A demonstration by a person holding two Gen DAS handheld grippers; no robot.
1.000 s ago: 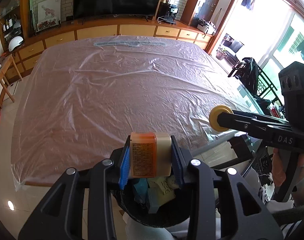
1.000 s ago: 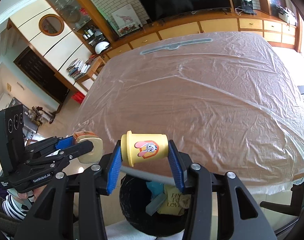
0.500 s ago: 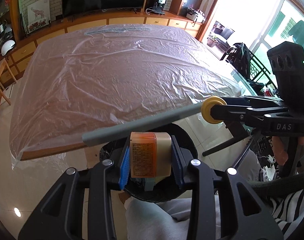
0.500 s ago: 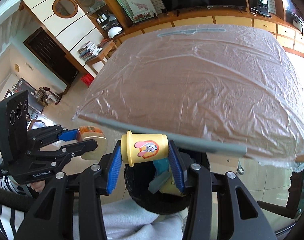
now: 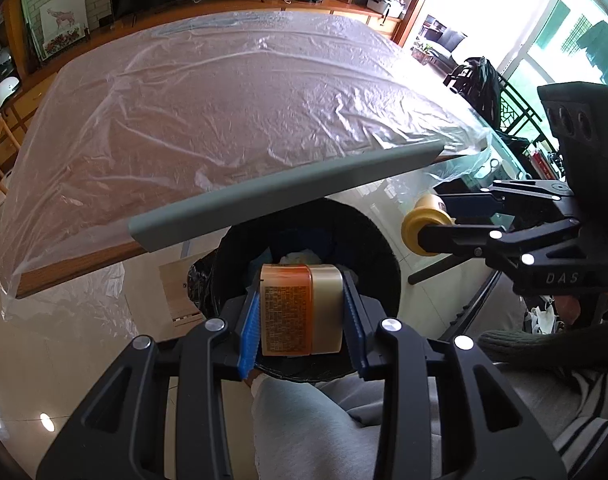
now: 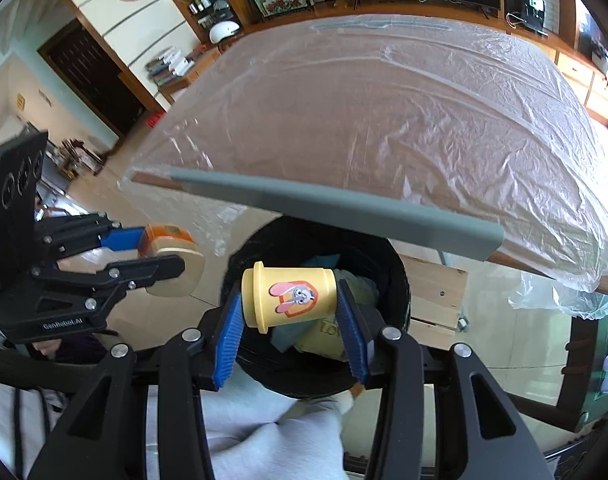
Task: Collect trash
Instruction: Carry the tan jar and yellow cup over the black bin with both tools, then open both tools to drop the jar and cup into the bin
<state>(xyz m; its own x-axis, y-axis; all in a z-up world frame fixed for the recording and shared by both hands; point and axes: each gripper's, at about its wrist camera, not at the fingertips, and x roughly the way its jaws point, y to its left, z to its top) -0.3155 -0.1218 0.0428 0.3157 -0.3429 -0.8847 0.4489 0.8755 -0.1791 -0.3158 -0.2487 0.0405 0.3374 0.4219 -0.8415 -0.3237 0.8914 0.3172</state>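
Left gripper (image 5: 301, 314) pinching orange-labelled bottle (image 5: 299, 309), right gripper (image 6: 289, 304) pinching yellow bunny cup (image 6: 289, 298), above black bin (image 6: 400, 276). Risk: off-centre release, rim bounce onto floor.

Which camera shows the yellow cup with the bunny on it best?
The right wrist view. There the yellow cup lies sideways between the right gripper jaws, with the bunny picture facing the camera. The left wrist view shows only its rim end, no bunny.

We see crinkled glossy plastic film (image 5: 231, 108) over the wooden table (image 5: 75, 270), a smooth yellow plastic cup (image 6: 289, 298), matt black grippers with ribbed blue pads (image 6: 227, 338).
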